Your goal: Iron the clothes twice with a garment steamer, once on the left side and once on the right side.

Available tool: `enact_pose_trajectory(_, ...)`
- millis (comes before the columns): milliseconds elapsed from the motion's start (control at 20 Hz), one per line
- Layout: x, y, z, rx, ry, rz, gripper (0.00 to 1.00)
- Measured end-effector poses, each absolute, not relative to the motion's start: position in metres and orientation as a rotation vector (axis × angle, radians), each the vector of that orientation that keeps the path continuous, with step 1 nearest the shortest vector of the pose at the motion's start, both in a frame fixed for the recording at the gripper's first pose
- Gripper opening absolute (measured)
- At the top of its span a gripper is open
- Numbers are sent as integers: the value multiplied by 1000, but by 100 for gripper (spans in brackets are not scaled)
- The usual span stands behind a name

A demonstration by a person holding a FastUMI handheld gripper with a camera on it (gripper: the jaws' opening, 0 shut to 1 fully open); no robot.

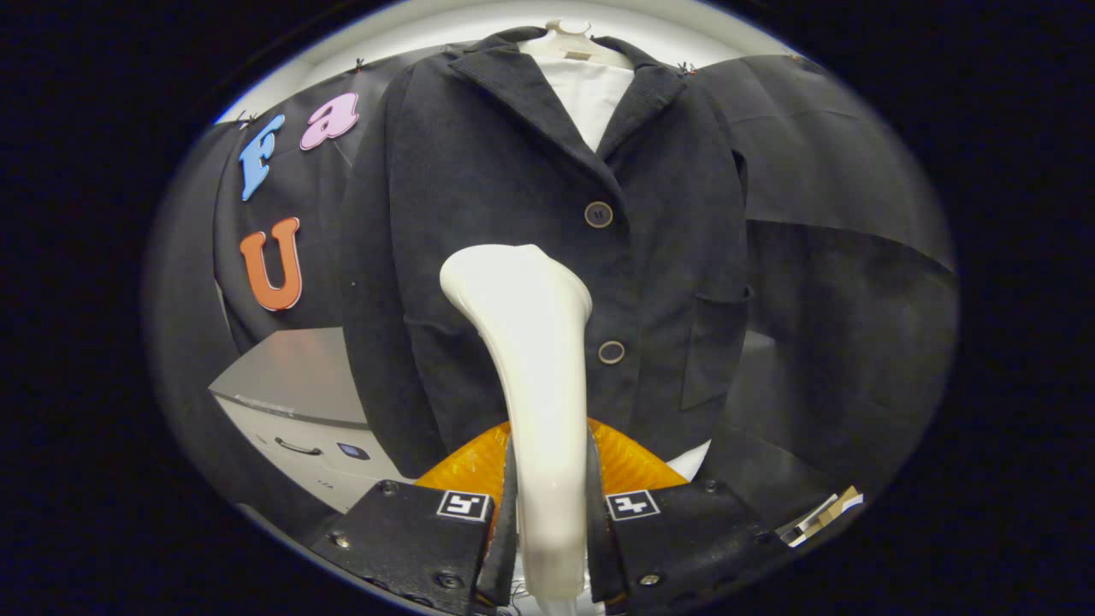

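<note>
**Glossy plastic against matte cloth: slip is the risk**

Smooth, cream-white and flared at the head, the garment steamer (530, 359) stands clamped between the fingers of the gripper (547, 530), both pressing its narrow handle. At twelve o'clock beyond them hangs the dark, finely ribbed jacket (479, 214), near the head. That slick handle could twist in the grip; the head might snag a button (598, 214).

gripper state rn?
Gripper: shut on the steamer handle, head up against the hanging jacket.
</note>
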State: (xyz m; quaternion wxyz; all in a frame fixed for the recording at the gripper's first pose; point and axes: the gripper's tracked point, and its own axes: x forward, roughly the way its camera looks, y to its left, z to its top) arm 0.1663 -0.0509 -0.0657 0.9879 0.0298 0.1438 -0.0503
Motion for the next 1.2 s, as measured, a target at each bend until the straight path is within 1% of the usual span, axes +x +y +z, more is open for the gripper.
enact_pose_trajectory(750,159,-54,-143,78,404,-89,36)
enact_pose_trajectory(1200,151,-70,-193,93,513,-85,36)
